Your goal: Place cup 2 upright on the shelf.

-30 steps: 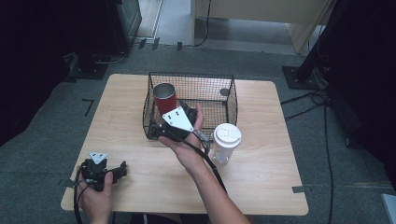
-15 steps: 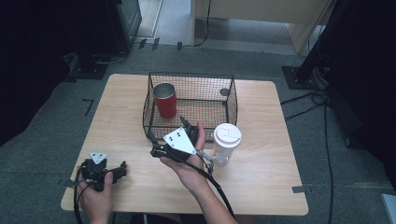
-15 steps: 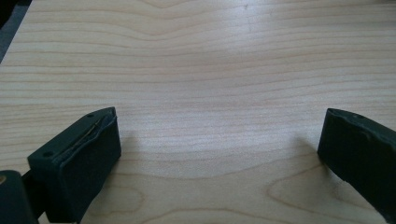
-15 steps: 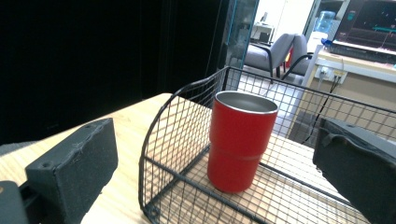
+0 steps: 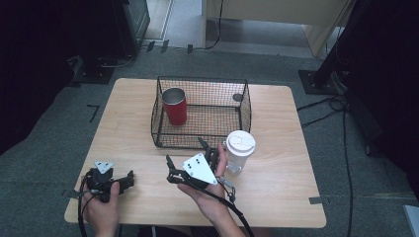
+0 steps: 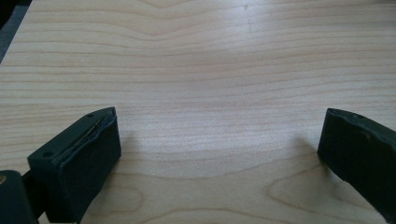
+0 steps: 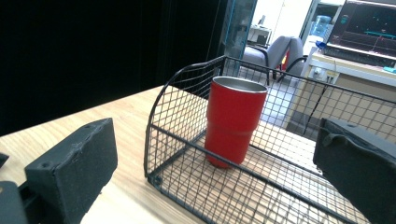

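High view places the red cup (image 5: 175, 105) upright in the wire basket's (image 5: 245, 106) left rear corner, with a lidded white cup (image 5: 239, 149) outside it beside the right gripper (image 5: 187, 159). Right gripper view looks between spread, empty jaws at that red cup. Left gripper (image 6: 217, 154), jaws apart, faces bare table (image 6: 210, 60).

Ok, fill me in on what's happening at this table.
A person holds a gripper in each hand at a wooden table. The right gripper hovers open and empty just in front of a wire basket, facing the red cup that stands upright in the basket's left end. A white lidded cup stands on the table outside the basket, beside the right hand. The left gripper sits low at the table's near left corner, jaws open over bare wood.
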Demonstrator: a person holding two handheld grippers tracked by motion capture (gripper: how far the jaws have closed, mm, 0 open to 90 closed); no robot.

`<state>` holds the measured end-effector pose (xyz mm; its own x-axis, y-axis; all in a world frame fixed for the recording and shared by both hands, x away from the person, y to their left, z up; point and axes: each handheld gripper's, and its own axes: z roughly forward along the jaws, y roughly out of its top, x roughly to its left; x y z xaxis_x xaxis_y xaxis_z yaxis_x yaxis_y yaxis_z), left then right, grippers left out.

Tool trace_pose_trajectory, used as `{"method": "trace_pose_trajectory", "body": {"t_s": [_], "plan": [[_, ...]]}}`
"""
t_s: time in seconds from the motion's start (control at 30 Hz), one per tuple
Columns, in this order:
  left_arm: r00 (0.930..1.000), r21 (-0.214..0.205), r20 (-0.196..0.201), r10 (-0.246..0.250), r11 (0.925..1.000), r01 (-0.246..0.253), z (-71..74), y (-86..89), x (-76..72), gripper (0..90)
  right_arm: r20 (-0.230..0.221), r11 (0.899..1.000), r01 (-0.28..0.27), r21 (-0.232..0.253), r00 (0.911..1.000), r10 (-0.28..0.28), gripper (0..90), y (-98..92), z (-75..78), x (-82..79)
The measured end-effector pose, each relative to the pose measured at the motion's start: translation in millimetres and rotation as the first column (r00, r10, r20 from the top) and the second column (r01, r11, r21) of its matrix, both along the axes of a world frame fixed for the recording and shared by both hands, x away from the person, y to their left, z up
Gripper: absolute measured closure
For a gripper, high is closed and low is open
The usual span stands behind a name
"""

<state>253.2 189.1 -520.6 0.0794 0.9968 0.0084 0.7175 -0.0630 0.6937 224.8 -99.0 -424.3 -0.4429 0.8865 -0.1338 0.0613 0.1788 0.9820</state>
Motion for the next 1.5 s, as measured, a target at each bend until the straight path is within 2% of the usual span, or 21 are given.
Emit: {"method": "trace_pose_trajectory", "body": {"t_s": [0.23,0.5,0.6,0.7,0.9,1.03,1.13,1.27,1.33,1.37,1.5], "plan": [[1.0000,0.000,0.000,0.000,1.0000,0.000,0.0,0.0,0.0,0.1,0.003,0.999,0.023,0.025,0.9997,-0.023,0.0,-15.2,0.7,-14.2],[1.0000,0.000,0.000,0.000,1.0000,0.000,0.0,0.0,0.0,0.1,0.013,0.996,0.079,0.042,0.9968,-0.079,0.0,-41.8,1.9,-21.8],[1.0000,0.000,0.000,0.000,1.0000,0.000,0.0,0.0,0.0,0.1,0.011,0.994,0.087,0.068,0.9961,-0.088,0.0,-52.7,5.4,-24.6],[1.0000,0.000,0.000,0.000,1.0000,0.000,0.0,0.0,0.0,0.1,0.022,0.991,0.112,0.072,0.9933,-0.113,0.0,-63.8,10.8,-27.7],[1.0000,0.000,-0.001,0.000,1.0000,0.000,0.1,0.0,0.0,0.1,0.038,0.983,0.165,0.079,0.9850,-0.168,0.0,-87.2,21.1,-29.6],[1.0000,0.000,0.000,0.000,1.0000,0.000,0.0,0.0,0.0,0.1,0.031,0.975,0.207,0.074,0.9772,-0.210,0.0,-102.6,21.9,-26.3],[1.0000,0.000,0.000,0.000,1.0000,0.000,0.0,0.0,0.0,0.1,0.020,0.970,0.236,0.054,0.9711,-0.238,0.0,-111.6,18.7,-22.3],[1.0000,0.000,0.000,0.000,1.0000,0.000,0.0,0.0,0.0,0.1,0.000,0.962,0.269,0.052,0.9631,-0.269,0.0,-120.6,12.1,-17.1],[1.0000,0.000,0.000,0.000,1.0000,0.000,0.0,0.0,0.0,0.1,-0.016,0.960,0.275,0.055,0.9615,-0.274,0.0,-123.7,7.4,-14.3],[1.0000,0.000,0.000,0.000,1.0000,0.000,0.0,0.0,0.0,0.1,-0.037,0.956,0.284,0.065,0.9585,-0.283,0.0,-125.7,1.9,-11.4],[1.0000,0.000,0.000,0.000,1.0000,0.000,0.0,0.0,0.0,0.1,-0.064,0.950,0.303,0.072,0.9522,-0.299,0.0,-128.0,-6.0,-7.4]]}}
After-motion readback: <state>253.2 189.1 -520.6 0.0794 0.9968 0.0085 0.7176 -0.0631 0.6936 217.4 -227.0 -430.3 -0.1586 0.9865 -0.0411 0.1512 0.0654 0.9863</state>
